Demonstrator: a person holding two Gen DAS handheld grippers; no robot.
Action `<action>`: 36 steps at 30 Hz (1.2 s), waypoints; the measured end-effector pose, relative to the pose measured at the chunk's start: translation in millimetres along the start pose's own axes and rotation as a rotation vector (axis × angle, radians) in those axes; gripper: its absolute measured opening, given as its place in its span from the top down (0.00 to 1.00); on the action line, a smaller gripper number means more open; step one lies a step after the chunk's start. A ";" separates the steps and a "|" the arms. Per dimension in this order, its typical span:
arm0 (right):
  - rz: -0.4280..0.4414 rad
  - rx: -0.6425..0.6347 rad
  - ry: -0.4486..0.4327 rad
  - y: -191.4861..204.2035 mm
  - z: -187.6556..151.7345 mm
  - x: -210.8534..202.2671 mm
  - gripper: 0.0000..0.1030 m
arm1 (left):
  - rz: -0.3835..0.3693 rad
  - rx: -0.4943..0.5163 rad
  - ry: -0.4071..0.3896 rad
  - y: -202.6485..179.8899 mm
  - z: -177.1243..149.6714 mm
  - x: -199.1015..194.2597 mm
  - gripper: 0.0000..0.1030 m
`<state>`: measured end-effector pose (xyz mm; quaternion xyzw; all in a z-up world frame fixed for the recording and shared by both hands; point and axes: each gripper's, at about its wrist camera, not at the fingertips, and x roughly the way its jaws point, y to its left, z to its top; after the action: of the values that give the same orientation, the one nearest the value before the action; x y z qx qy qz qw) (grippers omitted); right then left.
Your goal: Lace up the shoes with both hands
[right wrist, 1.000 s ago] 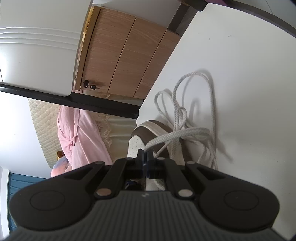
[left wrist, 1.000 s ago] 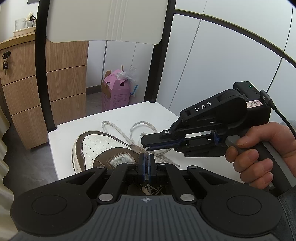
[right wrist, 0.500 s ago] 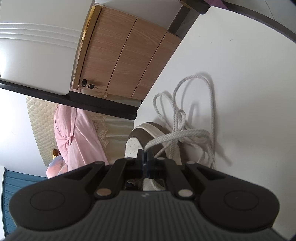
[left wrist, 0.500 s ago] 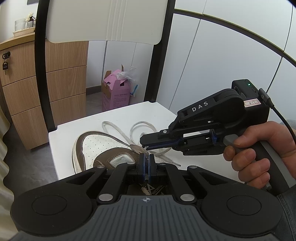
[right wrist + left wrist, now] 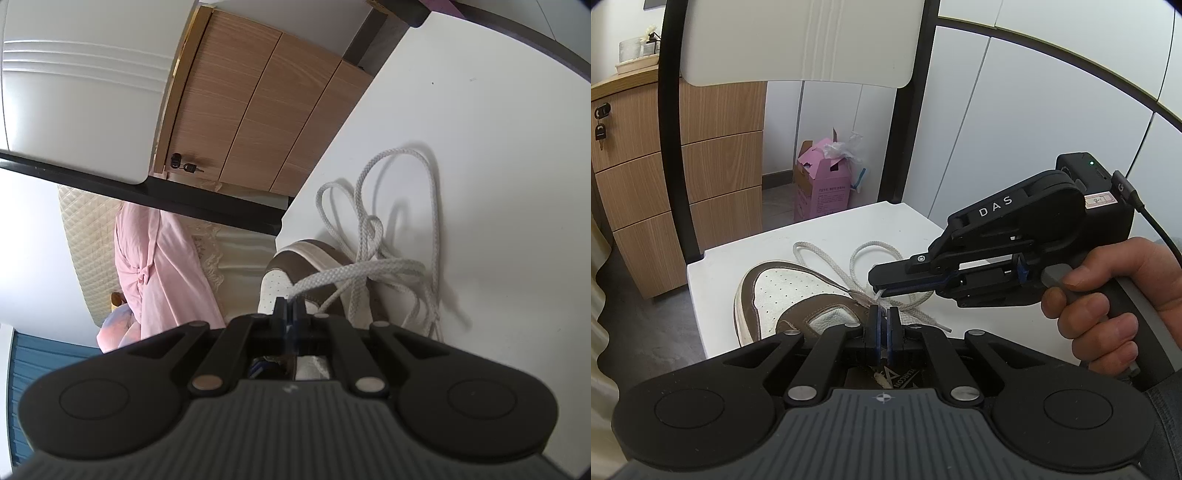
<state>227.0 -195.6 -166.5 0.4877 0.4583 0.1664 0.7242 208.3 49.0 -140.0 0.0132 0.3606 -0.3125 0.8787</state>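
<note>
Pink box [image 5: 823, 184], plastic poking out

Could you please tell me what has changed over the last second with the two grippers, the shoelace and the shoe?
Almost nothing has visibly changed. In the left wrist view the right gripper has edged slightly left, but nothing was taken hold of or let go. The right gripper stays shut on the shoelace, the left gripper stays shut by the tongue, and the shoe and the loose lace loops lie as before on the white chair seat.
</note>
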 end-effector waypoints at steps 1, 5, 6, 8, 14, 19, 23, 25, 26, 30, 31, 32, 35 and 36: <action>0.001 -0.005 0.000 0.6 0.2 -0.1 0.97 | 0.000 0.000 0.000 -0.3 0.1 0.2 0.97; 0.002 -0.061 -0.001 8.3 0.4 -0.7 0.97 | 0.003 0.004 0.001 -0.8 0.2 0.0 0.97; 0.008 -0.068 -0.002 9.8 0.2 -0.9 0.97 | 0.003 0.004 0.000 -0.8 0.1 -0.1 0.97; 0.018 -0.073 -0.001 11.9 0.0 -0.7 0.97 | 0.004 0.005 -0.001 -1.1 -0.1 -0.4 0.97; 0.015 -0.090 -0.002 13.7 -0.9 1.8 0.97 | 0.009 0.009 -0.003 -2.3 -0.2 0.1 0.97; 0.008 -0.090 -0.001 12.0 -0.9 3.2 0.97 | 0.010 0.007 -0.011 -3.2 0.0 -1.6 0.96; 0.008 -0.084 -0.007 10.7 0.3 3.2 0.97 | 0.009 -0.006 -0.018 -1.9 0.5 -4.5 0.96; 0.008 -0.082 -0.008 10.3 0.6 3.6 0.97 | 0.026 -0.001 -0.022 -2.1 0.7 -5.9 0.96; 0.006 -0.080 -0.008 9.7 0.4 3.8 0.97 | 0.036 -0.002 -0.022 -1.6 0.9 -6.4 0.95; 0.004 -0.066 -0.003 7.2 0.3 4.7 0.97 | 0.045 -0.007 -0.019 0.8 1.6 -6.9 0.93; 0.004 -0.066 -0.002 7.2 0.5 4.9 0.97 | 0.049 0.002 -0.020 0.1 1.6 -6.7 0.92; 0.003 -0.066 -0.001 7.2 0.7 4.9 0.97 | 0.052 0.008 -0.020 -0.7 1.5 -6.1 0.92; -0.002 -0.063 0.006 6.7 1.7 4.7 0.97 | 0.054 0.006 -0.018 0.0 1.9 -4.3 0.92; -0.004 -0.062 0.008 6.5 2.0 4.6 0.97 | 0.055 0.009 -0.017 -0.1 2.0 -3.8 0.92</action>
<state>232.4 -190.5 -163.0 0.4636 0.4568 0.1810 0.7374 207.4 50.4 -136.1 0.0242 0.3514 -0.2899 0.8899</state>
